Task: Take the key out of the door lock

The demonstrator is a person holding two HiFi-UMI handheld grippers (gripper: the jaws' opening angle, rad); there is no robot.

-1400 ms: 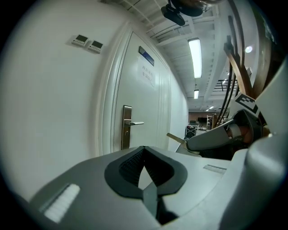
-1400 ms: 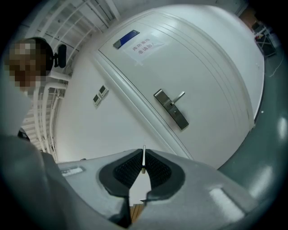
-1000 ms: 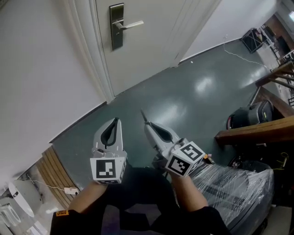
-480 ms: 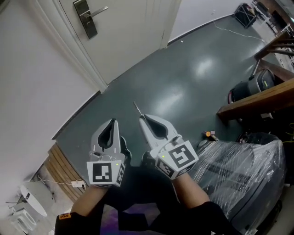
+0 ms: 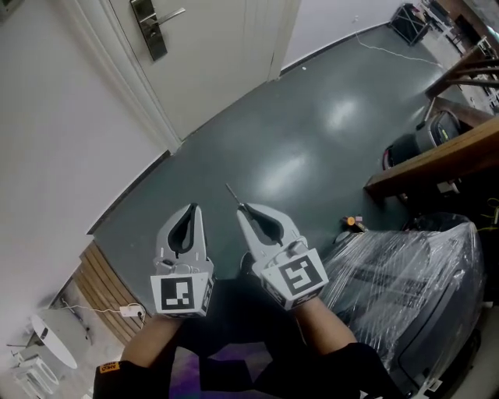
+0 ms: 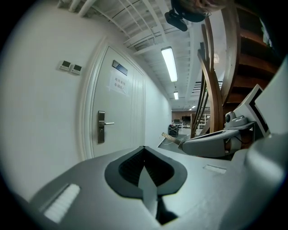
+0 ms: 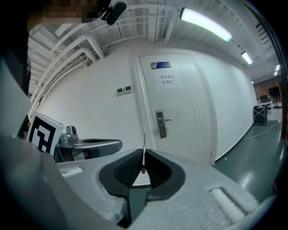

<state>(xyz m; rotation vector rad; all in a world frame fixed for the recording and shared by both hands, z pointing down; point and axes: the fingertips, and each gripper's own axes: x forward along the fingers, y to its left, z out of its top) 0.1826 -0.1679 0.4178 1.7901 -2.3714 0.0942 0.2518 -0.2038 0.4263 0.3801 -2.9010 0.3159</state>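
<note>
The white door's steel lock plate (image 5: pixel 148 30) with its lever handle (image 5: pixel 170 13) stands far off at the top left of the head view; it also shows as the lock plate (image 6: pixel 101 127) in the left gripper view and the lock plate (image 7: pixel 160 124) in the right gripper view. No key shows in the lock. My right gripper (image 5: pixel 242 209) is shut on a thin metal key (image 5: pixel 232 193), whose blade (image 7: pixel 144 155) sticks out forward past the tips. My left gripper (image 5: pixel 192 208) hangs beside it, shut with nothing in it. Both are low over the floor, well away from the door.
Dark green floor (image 5: pixel 304 148) lies between me and the door. A plastic-wrapped bulk (image 5: pixel 398 288) sits close at my right, a wooden beam (image 5: pixel 437 164) and a black device (image 5: pixel 437 132) beyond it. Wooden slats (image 5: pixel 97 288) lie at the lower left, beside the white wall (image 5: pixel 54 140).
The head view has swung, so the door and lock have slid up and left in the picture. Both grippers stay side by side, the key still in the right one.
</note>
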